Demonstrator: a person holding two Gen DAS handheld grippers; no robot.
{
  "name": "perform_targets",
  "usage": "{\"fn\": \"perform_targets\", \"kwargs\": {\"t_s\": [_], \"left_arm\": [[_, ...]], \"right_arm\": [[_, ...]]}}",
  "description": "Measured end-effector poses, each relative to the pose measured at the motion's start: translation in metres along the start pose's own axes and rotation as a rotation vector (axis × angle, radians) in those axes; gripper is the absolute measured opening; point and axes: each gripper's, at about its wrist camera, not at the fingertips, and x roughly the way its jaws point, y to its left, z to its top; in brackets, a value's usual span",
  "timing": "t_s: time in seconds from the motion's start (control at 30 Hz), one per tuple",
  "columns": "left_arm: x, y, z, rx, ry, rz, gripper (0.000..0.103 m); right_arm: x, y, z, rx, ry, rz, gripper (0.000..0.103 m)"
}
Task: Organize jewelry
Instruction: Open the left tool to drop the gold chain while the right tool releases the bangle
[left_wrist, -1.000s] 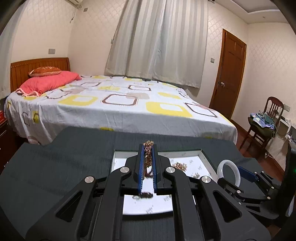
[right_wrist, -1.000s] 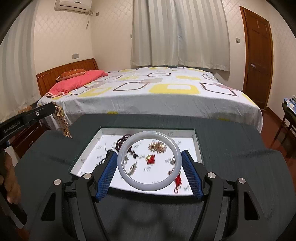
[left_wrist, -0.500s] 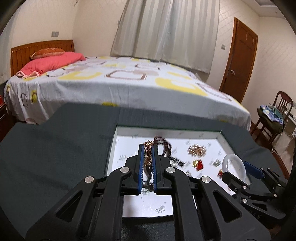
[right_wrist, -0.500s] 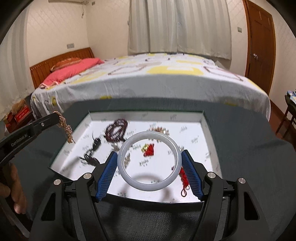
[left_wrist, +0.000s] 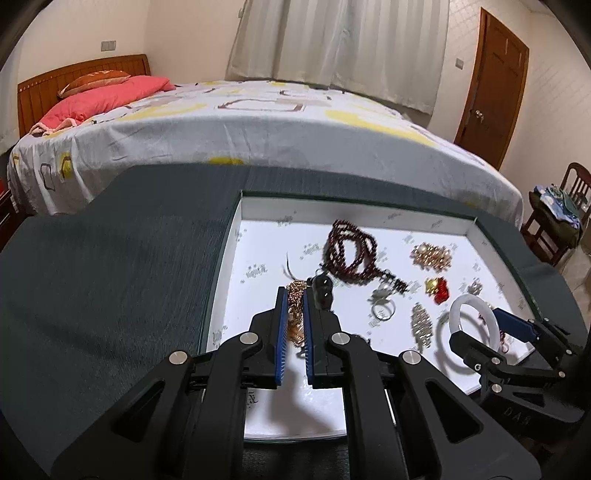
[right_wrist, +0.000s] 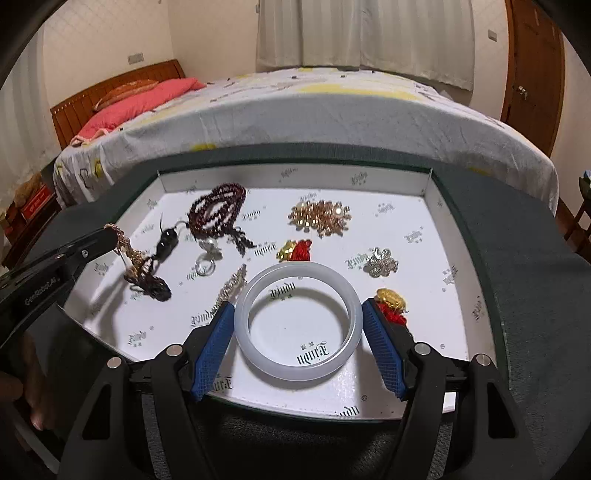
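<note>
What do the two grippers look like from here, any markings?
Both are matte black plastic with silver screw heads at the joints. Each finger carries a blue ribbed pad. The left gripper has white lettering along its side, partly legible. The right gripper shows embossed letters on its body. No cables or sleeves visible.

You're in a home bedroom: a made bed (left_wrist: 258, 125) with a pink pillow (left_wrist: 110, 94), curtains (left_wrist: 343, 48), a wooden door (left_wrist: 495, 81).
</note>
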Motion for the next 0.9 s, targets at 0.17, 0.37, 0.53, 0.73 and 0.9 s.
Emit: {"fn": "perform_targets", "kwargs": {"t_s": [0.17, 0.37, 0.53, 0.73, 0.9], "left_arm": [[0.006, 0.000, -0.005, 0.001, 0.025, 0.005, 0.008], [0.012, 0.002, -0.007, -0.004, 0.052, 0.008, 0.008], [0.017, 0.002, -0.007, -0.012, 0.081, 0.003, 0.009], [0.018, 0.001, -0.007, -0.005, 0.087, 0.013, 0.010], [0.016, -0.002, -0.007, 0.016, 0.080, 0.022, 0.035]], "right_arm": [[0.005, 0.002, 0.000, -0.011, 0.022, 0.001, 0.068], [0.009, 0.000, 0.001, 0.000, 0.034, 0.005, 0.068], [0.010, -0.001, 0.002, 0.008, 0.039, 0.009, 0.068], [0.010, -0.001, 0.002, 0.007, 0.039, 0.009, 0.069], [0.010, -0.002, 0.002, 0.011, 0.038, 0.010, 0.069]]}}
